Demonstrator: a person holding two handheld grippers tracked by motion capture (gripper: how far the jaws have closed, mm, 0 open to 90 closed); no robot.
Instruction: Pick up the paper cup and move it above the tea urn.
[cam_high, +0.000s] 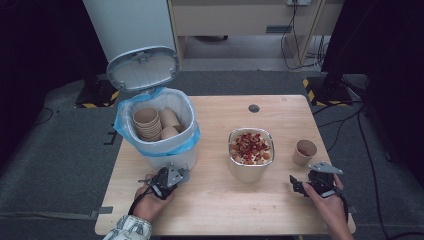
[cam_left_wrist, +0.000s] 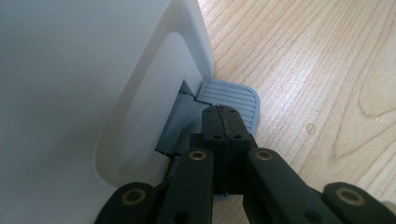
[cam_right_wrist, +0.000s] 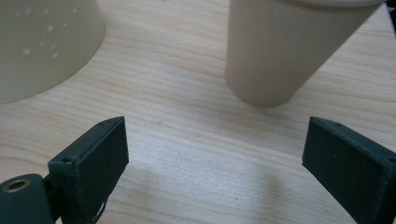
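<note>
A white pedal bin (cam_high: 172, 159) with a blue liner stands at the table's left, its lid (cam_high: 142, 67) up. Several stacked paper cups (cam_high: 148, 124) lie inside it. My left gripper (cam_high: 172, 172) is at the bin's base, shut (cam_left_wrist: 225, 114), its tip over the grey pedal (cam_left_wrist: 238, 93) beside the bin wall (cam_left_wrist: 70, 93). A bowl (cam_high: 247, 172) of red and brown food pieces sits mid-table. A paper cup (cam_high: 305, 152) stands to its right. My right gripper (cam_high: 310, 176) is just short of that cup (cam_right_wrist: 275, 51), open (cam_right_wrist: 215, 144), with nothing between its fingers.
The bowl's wall (cam_right_wrist: 42, 46) is at the left of the right gripper view. A round grommet (cam_high: 254, 108) sits in the table near its far edge. Bare wood (cam_high: 225, 205) lies between the two hands. Dark stands and cables flank the table.
</note>
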